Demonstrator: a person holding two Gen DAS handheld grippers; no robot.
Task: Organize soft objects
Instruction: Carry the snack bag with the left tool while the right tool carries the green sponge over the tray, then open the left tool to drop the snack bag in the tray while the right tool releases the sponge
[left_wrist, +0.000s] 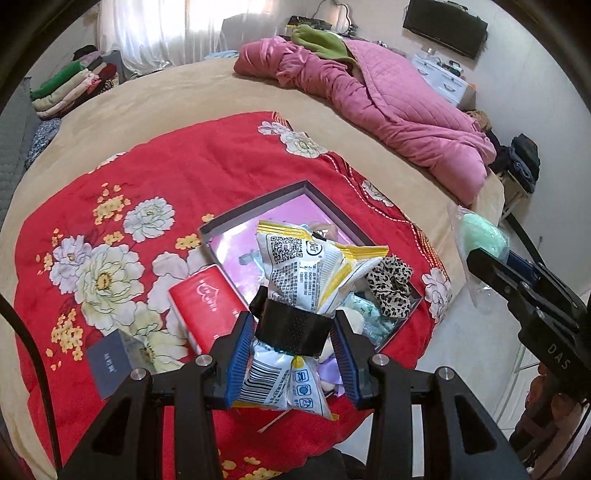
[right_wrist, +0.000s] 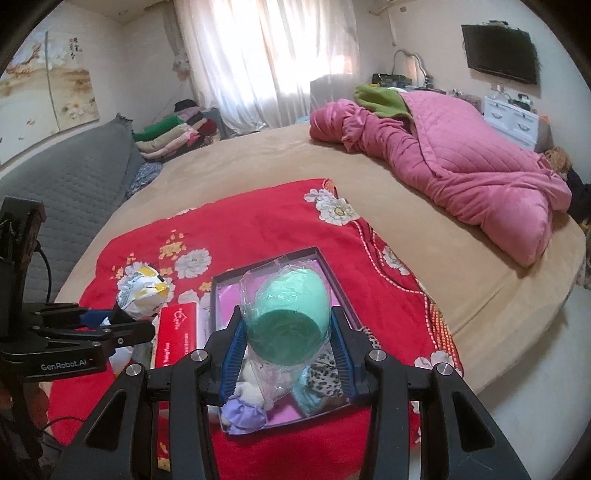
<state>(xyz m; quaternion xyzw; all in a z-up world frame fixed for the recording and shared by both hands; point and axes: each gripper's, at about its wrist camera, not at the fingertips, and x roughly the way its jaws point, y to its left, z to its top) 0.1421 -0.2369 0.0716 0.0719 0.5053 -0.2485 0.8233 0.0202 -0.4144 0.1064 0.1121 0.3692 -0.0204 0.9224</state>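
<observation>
The left gripper (left_wrist: 293, 354), at the bottom centre of the left wrist view, is closed on a white and yellow printed snack bag cinched with a band of black tape (left_wrist: 295, 291); its blue pads press the bag from both sides at the taped waist, and the bag's top rises over the box behind it. The right gripper (right_wrist: 286, 352), at the bottom centre of the right wrist view, holds a mint-green rounded sponge in clear crinkled plastic wrap (right_wrist: 291, 314) between its pads, with the sponge standing above the fingers. Behind and below both lies a shallow grey rectangular box with a pink lining (right_wrist: 314, 254), resting on a red quilt printed with white and yellow flowers (left_wrist: 192, 173) that covers part of a tan bed (left_wrist: 184, 88). Inside the box, at its lower end, sit a leopard-print fabric scrunchie (left_wrist: 391, 284), a lilac scrunchie (right_wrist: 245, 413) and a small cream plush piece (right_wrist: 251, 389). A red rectangular tissue pack (left_wrist: 207, 306) lies just beside the box's left edge.
</observation>
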